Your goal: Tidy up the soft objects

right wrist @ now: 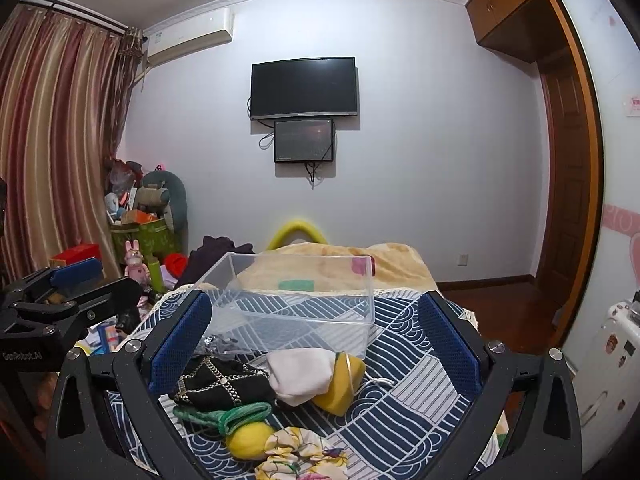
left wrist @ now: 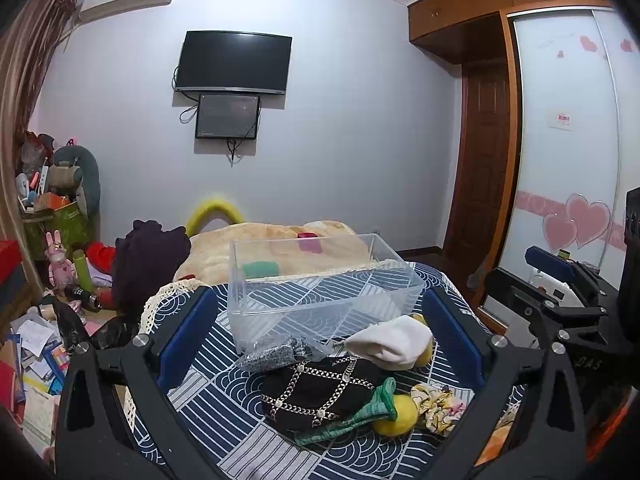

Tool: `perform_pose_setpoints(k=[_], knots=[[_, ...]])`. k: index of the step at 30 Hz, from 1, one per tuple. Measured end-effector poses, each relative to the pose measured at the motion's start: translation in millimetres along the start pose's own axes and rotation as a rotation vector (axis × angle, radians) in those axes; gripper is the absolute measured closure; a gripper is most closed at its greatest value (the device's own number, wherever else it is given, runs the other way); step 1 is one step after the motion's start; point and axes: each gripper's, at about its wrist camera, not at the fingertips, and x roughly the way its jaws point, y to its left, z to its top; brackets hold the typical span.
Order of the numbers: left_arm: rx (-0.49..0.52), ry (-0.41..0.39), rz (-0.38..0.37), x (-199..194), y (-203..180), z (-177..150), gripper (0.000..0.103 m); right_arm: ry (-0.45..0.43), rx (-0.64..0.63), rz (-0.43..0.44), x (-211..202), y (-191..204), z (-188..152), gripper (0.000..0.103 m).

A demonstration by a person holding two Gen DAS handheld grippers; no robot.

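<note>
A clear plastic bin stands empty on the blue patterned bedspread. In front of it lies a pile of soft things: a black hat with a chain pattern, a white cloth, a green sock, a yellow ball, a floral scrunchie, a yellow pouch and a grey speckled piece. My left gripper is open above the pile. My right gripper is open above it too. Both are empty.
A beige blanket covers the far half of the bed, with dark clothes at its left. The floor on the left holds clutter and toys. A wardrobe and door stand at the right.
</note>
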Motion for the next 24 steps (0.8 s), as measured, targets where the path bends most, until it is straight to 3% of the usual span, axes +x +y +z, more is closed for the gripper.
perform_pose_setpoints(k=[24], knots=[[0.001,-0.003,0.0,0.0,-2.5,0.4,0.0,-0.007,0.01,0.001,-1.7,-0.4,0.5,0.0]])
